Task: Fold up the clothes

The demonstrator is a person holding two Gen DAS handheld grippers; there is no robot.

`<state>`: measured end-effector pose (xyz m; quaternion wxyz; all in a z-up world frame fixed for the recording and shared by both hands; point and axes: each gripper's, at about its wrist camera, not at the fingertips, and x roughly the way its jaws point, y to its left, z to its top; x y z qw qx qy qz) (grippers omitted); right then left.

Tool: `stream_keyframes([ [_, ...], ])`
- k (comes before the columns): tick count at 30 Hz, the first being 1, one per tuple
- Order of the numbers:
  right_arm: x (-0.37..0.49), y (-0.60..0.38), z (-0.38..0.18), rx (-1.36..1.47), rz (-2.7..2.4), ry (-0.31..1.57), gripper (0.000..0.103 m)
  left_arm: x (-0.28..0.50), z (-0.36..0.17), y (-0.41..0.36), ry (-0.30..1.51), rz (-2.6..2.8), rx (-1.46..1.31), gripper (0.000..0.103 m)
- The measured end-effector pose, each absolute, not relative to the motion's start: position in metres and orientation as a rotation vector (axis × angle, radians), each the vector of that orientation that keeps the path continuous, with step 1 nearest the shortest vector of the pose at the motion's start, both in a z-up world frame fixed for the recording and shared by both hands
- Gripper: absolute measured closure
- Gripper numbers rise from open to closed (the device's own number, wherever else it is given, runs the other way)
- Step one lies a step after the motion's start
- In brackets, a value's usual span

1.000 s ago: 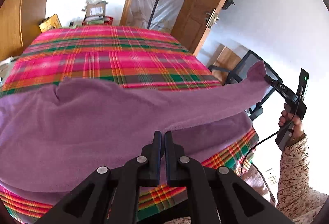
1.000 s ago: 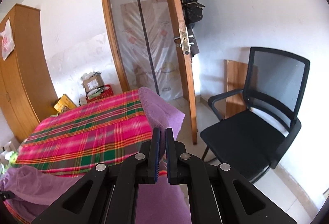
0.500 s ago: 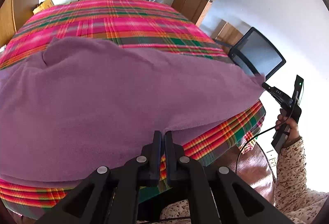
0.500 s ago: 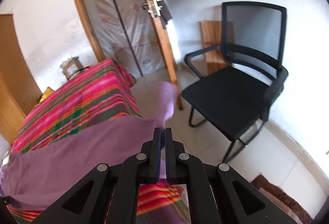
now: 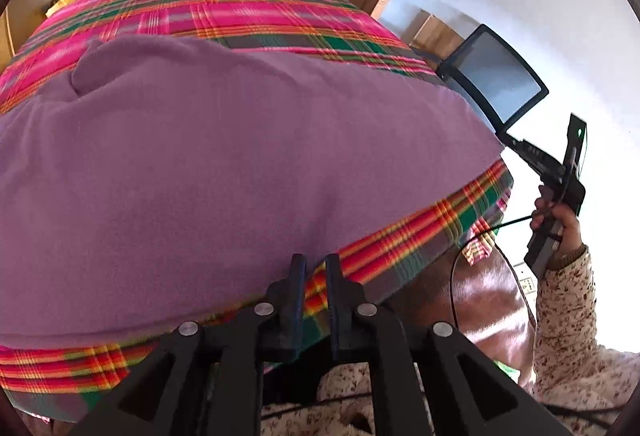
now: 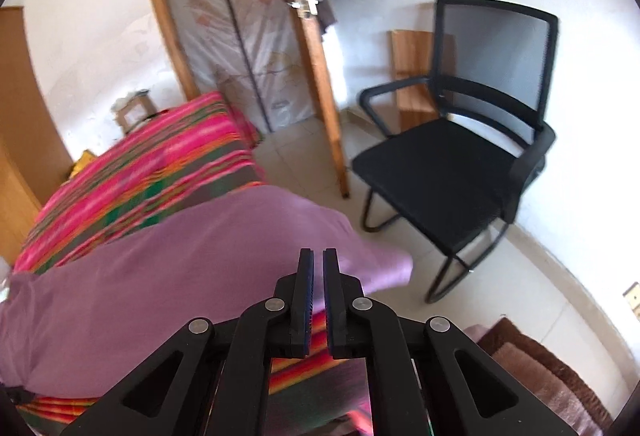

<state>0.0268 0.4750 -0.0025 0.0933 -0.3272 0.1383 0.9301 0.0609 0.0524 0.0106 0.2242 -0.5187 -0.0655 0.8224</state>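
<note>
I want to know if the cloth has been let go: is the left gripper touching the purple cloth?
Apart. In the left wrist view the left gripper has opening jaws with only plaid bedcover between them; the purple cloth edge lies just beyond its fingertips.

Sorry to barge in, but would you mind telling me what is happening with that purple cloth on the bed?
A person with a handheld gripper in each hand is folding a purple garment that is spread over a bed with a pink plaid cover. The left gripper sits at the garment's near edge, its jaws opening with only plaid cover showing between them. The right gripper is at the garment's corner on the side of the black chair, its jaws opening too. Neither visibly grips the cloth.
</note>
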Motion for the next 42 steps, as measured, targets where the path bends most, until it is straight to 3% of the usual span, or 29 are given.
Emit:
stream_keyframes([
  [9,0.021,0.369,0.028,-1.032,3.058,0.223,0.096,0.079,0.032,-0.009,-0.256,2.377,-1.332,0.092],
  [13,0.016,0.311,0.024,-1.174,3.231,0.143,0.095,0.077,0.035,-0.059,-0.392,2.499,-1.333,0.092],
  [20,0.027,0.218,0.0,-1.355,3.357,-0.269,0.093,0.074,0.03,-0.134,-0.594,2.69,-1.371,0.092],
  [26,0.04,0.196,-0.013,-1.424,3.364,-0.404,0.084,0.073,0.02,-0.182,-0.77,2.78,-1.375,0.092],
  [35,0.056,0.205,-0.018,-1.421,3.365,-0.412,0.082,0.09,0.0,-0.205,-0.839,2.753,-1.419,0.092],
  [42,0.059,0.194,-0.005,-1.384,3.331,-0.395,0.08,0.107,0.015,-0.22,-0.819,2.736,-1.357,0.092],
])
